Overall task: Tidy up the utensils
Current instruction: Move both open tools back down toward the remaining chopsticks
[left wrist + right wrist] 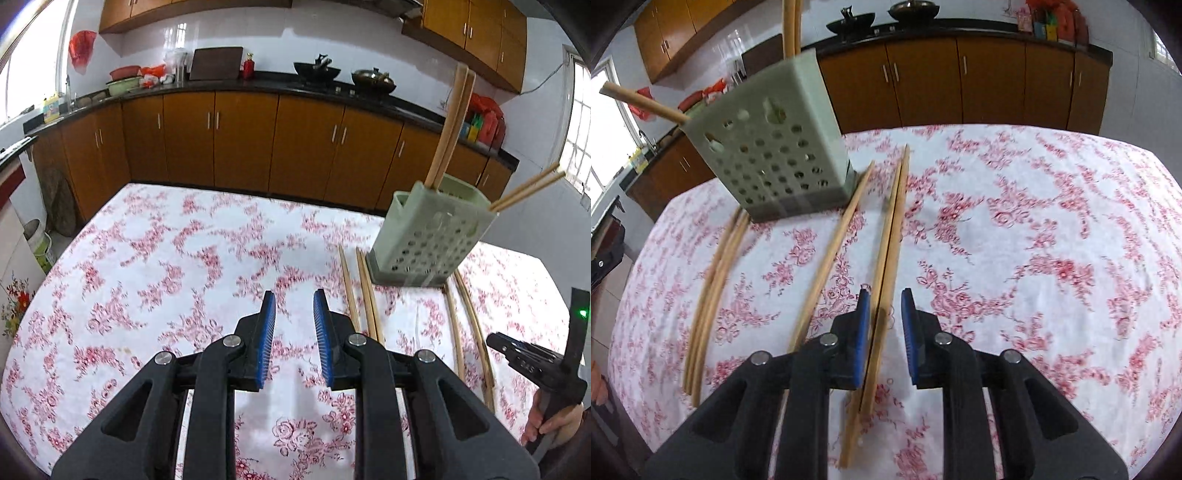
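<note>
- Left gripper (294, 332): blue pads set a narrow gap apart, nothing between them, poised over bare flowered tablecloth (166, 258), well to the left of the work.
- Right gripper (886, 332): jaws narrow but not clamped, straddling a chopstick pair (892, 229) flat on the cloth. Pair close against the left pad, with a visible gap to the right pad. Seen from the left wrist view low at the right edge, gripped by a hand (554, 424).
- Holder (768, 147): pale green, perforated, standing on the cloth just beyond the loose sticks. Already loaded with upright chopsticks (452, 125) and a leaning pair (528, 190).
- Still on the cloth: a single chopstick (834, 251) just left of the straddled pair, far end at the holder's base, and a bundle of chopsticks (713, 288) further left.
- Handling, as judged: light, stiff, slender wooden rods. Smooth and round enough to roll or pivot between flat pads. Not fragile.
- Suggested hold: near the middle of the length, both sticks taken together and kept parallel, pads square across them. End grips likely to droop or swivel.
- Risk: one stick slipping out of the pair on lifting, or the light holder tipping if struck during insertion.
</note>
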`<state>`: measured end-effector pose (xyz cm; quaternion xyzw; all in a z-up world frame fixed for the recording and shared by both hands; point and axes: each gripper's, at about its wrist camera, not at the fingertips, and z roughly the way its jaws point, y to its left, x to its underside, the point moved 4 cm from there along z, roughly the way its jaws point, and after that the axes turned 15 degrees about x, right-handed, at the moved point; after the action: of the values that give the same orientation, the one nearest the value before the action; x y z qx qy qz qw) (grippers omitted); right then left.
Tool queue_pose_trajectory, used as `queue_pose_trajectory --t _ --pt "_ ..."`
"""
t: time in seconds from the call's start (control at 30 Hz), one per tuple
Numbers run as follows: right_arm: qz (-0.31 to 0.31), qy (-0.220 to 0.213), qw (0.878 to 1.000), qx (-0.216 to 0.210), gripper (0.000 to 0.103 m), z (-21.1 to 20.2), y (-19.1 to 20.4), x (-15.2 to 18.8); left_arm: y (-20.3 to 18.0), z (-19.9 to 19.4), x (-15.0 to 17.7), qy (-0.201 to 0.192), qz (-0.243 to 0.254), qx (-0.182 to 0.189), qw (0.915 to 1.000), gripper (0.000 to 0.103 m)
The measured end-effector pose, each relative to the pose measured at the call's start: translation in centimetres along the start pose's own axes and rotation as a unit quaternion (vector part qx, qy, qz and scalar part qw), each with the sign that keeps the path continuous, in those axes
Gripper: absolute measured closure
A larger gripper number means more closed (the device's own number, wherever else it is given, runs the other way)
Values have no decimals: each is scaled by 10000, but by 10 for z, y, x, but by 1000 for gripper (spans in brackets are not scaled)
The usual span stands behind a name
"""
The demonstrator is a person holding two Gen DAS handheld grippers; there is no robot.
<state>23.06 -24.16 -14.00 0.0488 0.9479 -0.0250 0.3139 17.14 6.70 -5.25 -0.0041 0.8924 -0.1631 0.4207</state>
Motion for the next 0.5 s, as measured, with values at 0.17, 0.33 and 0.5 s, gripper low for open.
queue_pose_trajectory --t 0.17,0.33,0.5 --pt "-75 -39 9998 185 87 7 -4 1 -1 9 7 127 -8 22 9999 81" --pt "53 -89 9986 515 87 7 -18 -2 -2 14 14 212 -15 50 9998 81" --pt "65 -110 9993 353 87 3 -18 -2 -6 20 19 329 -12 141 9994 81"
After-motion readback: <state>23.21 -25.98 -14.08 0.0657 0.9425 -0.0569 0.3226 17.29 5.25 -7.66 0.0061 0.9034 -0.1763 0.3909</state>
